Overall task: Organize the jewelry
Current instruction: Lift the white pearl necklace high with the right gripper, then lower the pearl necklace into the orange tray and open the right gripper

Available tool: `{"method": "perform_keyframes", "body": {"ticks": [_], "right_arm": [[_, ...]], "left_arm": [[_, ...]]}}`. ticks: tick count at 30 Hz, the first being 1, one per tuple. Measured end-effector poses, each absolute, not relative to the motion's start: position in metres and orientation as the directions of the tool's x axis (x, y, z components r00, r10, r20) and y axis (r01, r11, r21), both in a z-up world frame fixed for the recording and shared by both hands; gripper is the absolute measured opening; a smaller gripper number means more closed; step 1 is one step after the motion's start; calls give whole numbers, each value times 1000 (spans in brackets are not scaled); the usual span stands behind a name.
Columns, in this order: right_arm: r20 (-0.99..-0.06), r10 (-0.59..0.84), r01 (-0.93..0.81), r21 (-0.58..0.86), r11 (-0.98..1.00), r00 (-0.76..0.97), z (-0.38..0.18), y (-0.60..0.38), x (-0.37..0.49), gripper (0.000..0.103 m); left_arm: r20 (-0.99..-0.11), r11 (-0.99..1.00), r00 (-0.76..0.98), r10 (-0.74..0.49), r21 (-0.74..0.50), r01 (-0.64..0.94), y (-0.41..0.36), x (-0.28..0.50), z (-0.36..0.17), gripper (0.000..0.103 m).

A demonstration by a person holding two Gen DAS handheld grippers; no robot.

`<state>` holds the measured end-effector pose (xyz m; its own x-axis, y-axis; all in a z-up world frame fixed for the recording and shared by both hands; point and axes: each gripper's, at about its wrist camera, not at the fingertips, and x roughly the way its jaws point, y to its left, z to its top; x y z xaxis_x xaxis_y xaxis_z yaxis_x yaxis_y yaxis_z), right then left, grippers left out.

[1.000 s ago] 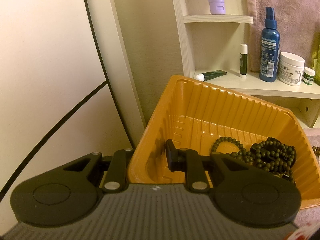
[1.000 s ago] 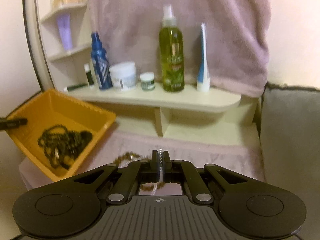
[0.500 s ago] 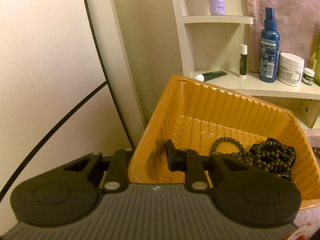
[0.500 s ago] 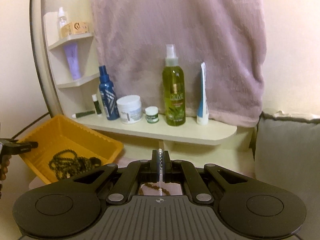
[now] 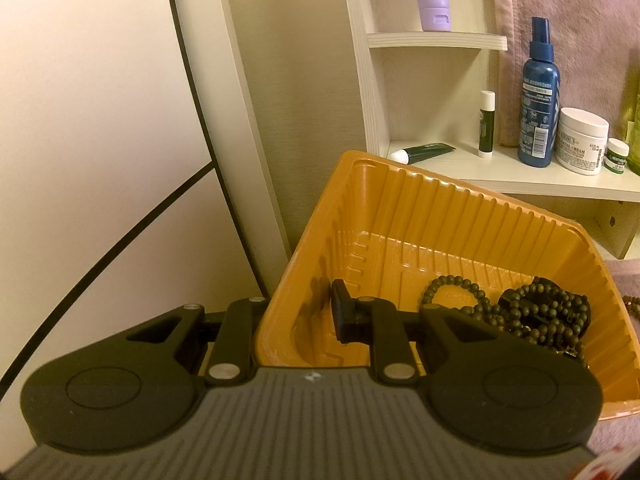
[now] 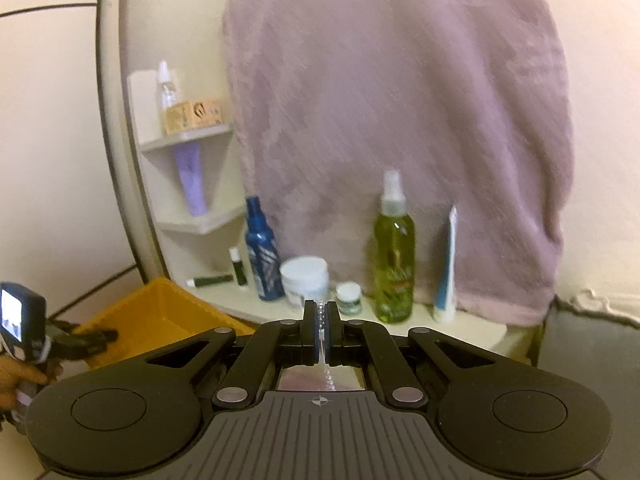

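An orange plastic tray (image 5: 460,216) sits tilted in the left wrist view, with dark beaded bracelets (image 5: 532,312) in its right part. My left gripper (image 5: 296,312) is shut on the tray's near left wall, one finger inside and one outside. The tray (image 6: 160,308) also shows at the lower left of the right wrist view. My right gripper (image 6: 321,320) is raised and shut on a thin pale beaded chain (image 6: 326,372) that hangs down between its fingers. Another beaded strand (image 5: 632,304) lies just outside the tray at the right edge.
A pale shelf (image 6: 256,308) carries a blue spray bottle (image 6: 262,252), a white cream jar (image 6: 305,284), a small jar (image 6: 349,298), a green spray bottle (image 6: 394,256) and a tube (image 6: 446,272). A pink towel (image 6: 400,120) hangs behind. Upper corner shelves (image 5: 436,38) hold a purple tube.
My right gripper has risen with the chain, so the cloth surface and brown beads below have dropped from view. The left gripper and tray have not moved.
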<state>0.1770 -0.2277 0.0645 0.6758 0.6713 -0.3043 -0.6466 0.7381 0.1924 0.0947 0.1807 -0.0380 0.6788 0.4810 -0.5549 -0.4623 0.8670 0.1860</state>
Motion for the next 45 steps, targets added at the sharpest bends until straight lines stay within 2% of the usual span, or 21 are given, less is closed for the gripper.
{"method": "perform_keyframes", "body": {"ticks": [10, 17, 24, 28, 31, 38, 45], "right_arm": [[-246, 753, -724, 211, 656, 611, 94, -198, 179, 3], [-197, 847, -813, 241, 530, 494, 113, -148, 188, 3], [-178, 912, -872, 273, 407, 370, 116, -82, 186, 2], [-145, 934, -863, 356, 358, 327, 106, -59, 192, 3], [-203, 919, -822, 411, 393, 338, 81, -48, 204, 3], [-433, 847, -716, 481, 507, 309, -1, -35, 231, 3], [-558, 779, -705, 427, 565, 287, -38, -36, 227, 3]], "left_arm": [[-555, 868, 681, 479, 180, -464, 181, 95, -38, 19], [-555, 869, 682, 475, 173, -464, 181, 93, -37, 18], [-557, 871, 684, 470, 165, -463, 182, 92, -38, 18], [-559, 871, 685, 467, 159, -464, 183, 91, -38, 17], [-558, 872, 687, 466, 158, -463, 183, 91, -38, 17], [-557, 873, 689, 464, 155, -462, 183, 91, -37, 17], [-560, 873, 687, 464, 160, -460, 183, 91, -37, 17]]}}
